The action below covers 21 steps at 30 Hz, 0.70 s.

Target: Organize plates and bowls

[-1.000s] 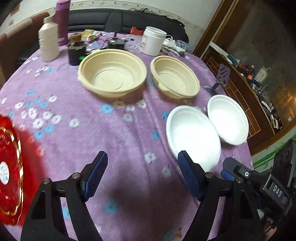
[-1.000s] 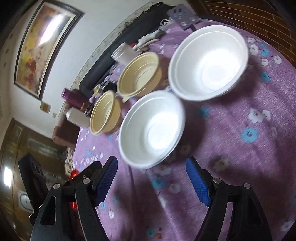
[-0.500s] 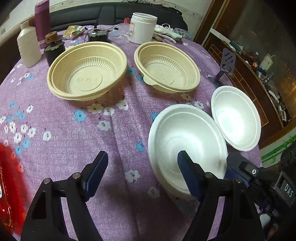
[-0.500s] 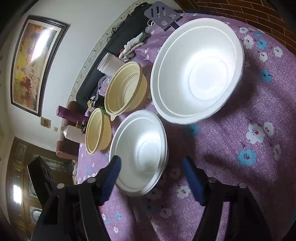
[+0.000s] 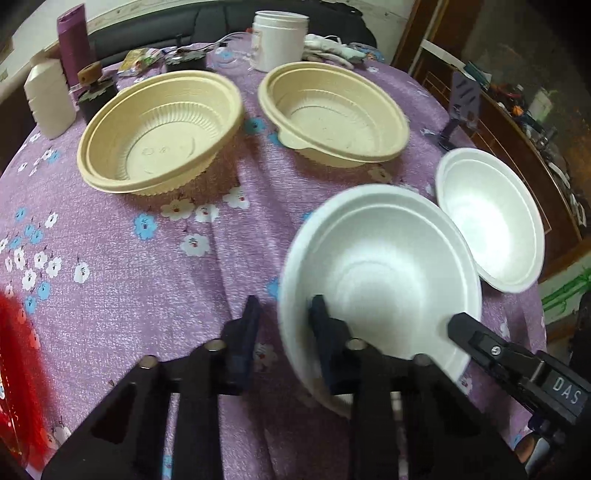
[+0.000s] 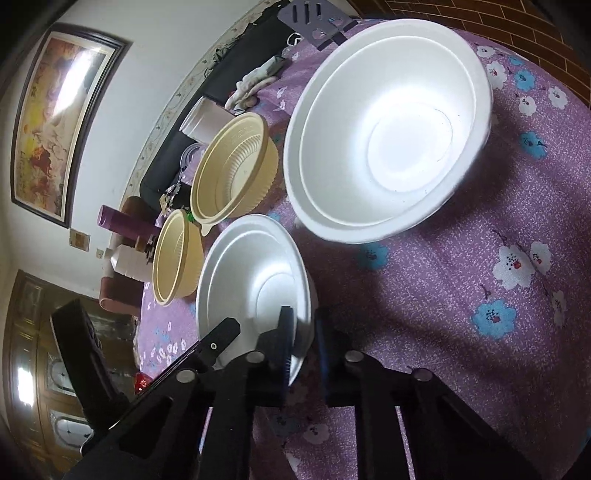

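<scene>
Both grippers are shut on the rim of the same near white foam bowl, from opposite sides. My left gripper pinches its near-left rim. My right gripper pinches its rim too, and the bowl looks tilted there. A second white foam bowl sits to the right, large in the right wrist view. Two beige plastic bowls sit farther back on the purple flowered tablecloth.
A white bottle, a purple flask, a white jar and small clutter stand along the table's far edge. A red plate lies at the near left. A phone stand stands at the right edge.
Both grippers have moved in on the near white bowl and closed from wide open onto its rim. The left view has come closer to the bowls.
</scene>
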Each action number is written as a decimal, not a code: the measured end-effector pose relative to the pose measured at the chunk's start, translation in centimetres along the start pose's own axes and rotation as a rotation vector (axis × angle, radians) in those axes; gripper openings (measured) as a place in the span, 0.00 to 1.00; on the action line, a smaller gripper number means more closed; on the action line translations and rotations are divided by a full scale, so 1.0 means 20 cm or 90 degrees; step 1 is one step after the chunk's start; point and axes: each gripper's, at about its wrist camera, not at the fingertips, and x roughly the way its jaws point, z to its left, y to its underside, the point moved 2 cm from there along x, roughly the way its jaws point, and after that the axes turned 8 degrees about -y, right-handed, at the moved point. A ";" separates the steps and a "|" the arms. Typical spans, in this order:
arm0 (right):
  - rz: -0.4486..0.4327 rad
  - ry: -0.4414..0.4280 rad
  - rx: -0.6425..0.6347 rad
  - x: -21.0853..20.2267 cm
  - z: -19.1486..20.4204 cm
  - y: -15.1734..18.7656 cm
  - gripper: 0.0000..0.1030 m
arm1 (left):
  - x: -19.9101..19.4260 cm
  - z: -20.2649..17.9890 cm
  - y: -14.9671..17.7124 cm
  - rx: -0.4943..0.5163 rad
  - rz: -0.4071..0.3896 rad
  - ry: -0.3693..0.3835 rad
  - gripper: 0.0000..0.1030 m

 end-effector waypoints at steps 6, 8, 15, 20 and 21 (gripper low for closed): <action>-0.011 -0.003 -0.012 -0.04 0.03 0.03 0.07 | -0.07 0.00 0.03 0.007 -0.018 0.001 0.13; -0.019 -0.005 -0.018 -0.06 0.05 0.04 0.07 | -0.10 0.01 0.04 0.009 -0.029 0.001 0.12; -0.039 -0.016 -0.050 -0.13 0.14 0.10 0.07 | -0.24 0.06 0.07 0.004 -0.077 -0.005 0.12; -0.042 -0.022 -0.066 -0.15 0.19 0.16 0.07 | -0.31 0.12 0.13 -0.004 -0.092 -0.013 0.12; -0.041 -0.023 -0.069 -0.15 0.20 0.17 0.07 | -0.32 0.13 0.14 -0.006 -0.094 -0.014 0.12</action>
